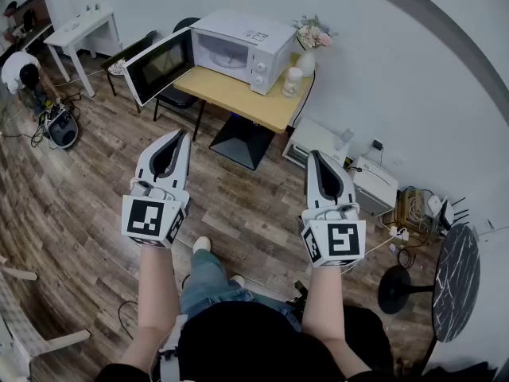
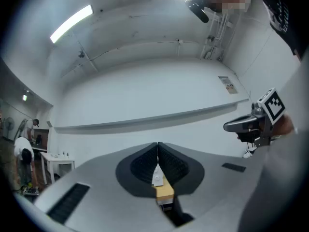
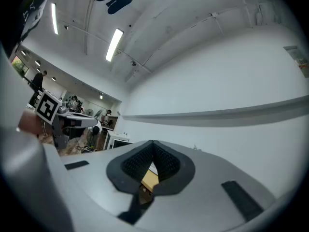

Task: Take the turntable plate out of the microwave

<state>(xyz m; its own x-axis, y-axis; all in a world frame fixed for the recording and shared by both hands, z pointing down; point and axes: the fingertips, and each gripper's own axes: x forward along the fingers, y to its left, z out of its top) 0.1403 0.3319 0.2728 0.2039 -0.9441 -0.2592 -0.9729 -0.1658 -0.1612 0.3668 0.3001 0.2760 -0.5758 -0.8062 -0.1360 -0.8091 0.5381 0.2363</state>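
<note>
A white microwave point(image 1: 238, 48) stands on a small wooden table point(image 1: 238, 94) across the room, its door point(image 1: 157, 66) swung open to the left. The turntable plate point(image 1: 219, 56) lies pale inside the cavity. Both grippers are held out in front of me, well short of the table. My left gripper point(image 1: 181, 137) is shut with nothing in it, and the right gripper point(image 1: 312, 157) is shut and empty too. In the left gripper view the pads point(image 2: 164, 164) meet at the tip point(image 2: 158, 144). The right gripper view shows its tips closed together point(image 3: 152, 142), with a slice of the table beyond.
A vase of flowers point(image 1: 308, 44) and a white cup point(image 1: 291, 82) sit on the table's right end. Black chairs point(image 1: 171, 98) stand behind the open door. White boxes and cables point(image 1: 374, 189) line the right wall. A person point(image 1: 20, 72) crouches far left by a white desk point(image 1: 79, 32).
</note>
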